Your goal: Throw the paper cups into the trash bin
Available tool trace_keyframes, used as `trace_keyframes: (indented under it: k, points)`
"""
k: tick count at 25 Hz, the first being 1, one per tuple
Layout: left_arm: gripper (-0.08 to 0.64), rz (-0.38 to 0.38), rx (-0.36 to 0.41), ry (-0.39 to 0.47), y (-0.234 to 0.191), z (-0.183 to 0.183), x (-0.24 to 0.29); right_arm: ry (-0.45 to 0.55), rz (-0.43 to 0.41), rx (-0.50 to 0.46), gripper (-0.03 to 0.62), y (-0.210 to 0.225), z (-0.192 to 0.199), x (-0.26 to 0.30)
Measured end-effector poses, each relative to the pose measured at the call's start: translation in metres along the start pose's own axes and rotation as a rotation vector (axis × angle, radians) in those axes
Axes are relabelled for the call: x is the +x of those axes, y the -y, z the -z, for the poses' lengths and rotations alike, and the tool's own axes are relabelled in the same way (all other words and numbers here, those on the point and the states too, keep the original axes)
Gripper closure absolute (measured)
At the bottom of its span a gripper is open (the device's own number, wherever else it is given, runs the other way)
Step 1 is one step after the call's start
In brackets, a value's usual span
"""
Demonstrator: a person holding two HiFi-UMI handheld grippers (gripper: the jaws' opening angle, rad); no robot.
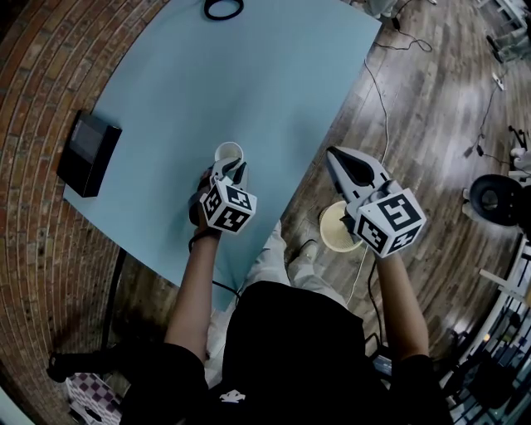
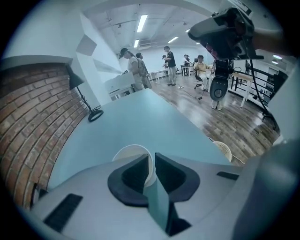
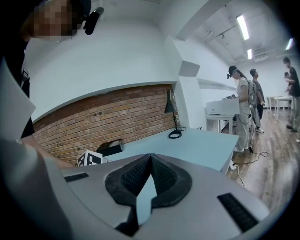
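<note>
A white paper cup [image 1: 227, 152] stands upright on the light blue table [image 1: 166, 91], near its front edge. My left gripper [image 1: 236, 168] is shut on the cup's near wall. In the left gripper view the cup's rim [image 2: 125, 153] runs between the two dark pads of the left gripper [image 2: 151, 158], one pad inside the cup and one outside. My right gripper [image 1: 333, 154] is shut and empty, held in the air off the table's right edge; its jaws meet at the tips [image 3: 150, 157]. A round cream trash bin [image 1: 339, 227] stands on the wooden floor beneath it, also visible past the table edge [image 2: 223, 149].
A black box [image 1: 89, 152] lies at the table's left edge by the brick wall. A lamp's black ring base [image 1: 224, 8] sits at the far end. Cables [image 1: 383, 100] run over the floor to the right, near a black chair [image 1: 498, 199]. Several people [image 2: 136, 68] stand far off.
</note>
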State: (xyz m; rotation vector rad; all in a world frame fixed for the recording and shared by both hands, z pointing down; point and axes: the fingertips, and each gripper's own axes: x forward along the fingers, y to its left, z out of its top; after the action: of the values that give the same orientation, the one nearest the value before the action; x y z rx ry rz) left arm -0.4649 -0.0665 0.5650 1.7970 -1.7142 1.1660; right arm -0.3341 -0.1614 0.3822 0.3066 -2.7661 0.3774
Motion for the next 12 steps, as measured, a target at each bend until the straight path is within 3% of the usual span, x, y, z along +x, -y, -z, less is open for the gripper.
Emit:
trace_keyframes:
  k: [12]
  points:
    - [0.534,0.005,-0.015,0.019,-0.0008,-0.0019,-0.0044,-0.007,0.014,0.003,0.589,-0.0018,0.0052,-0.0021]
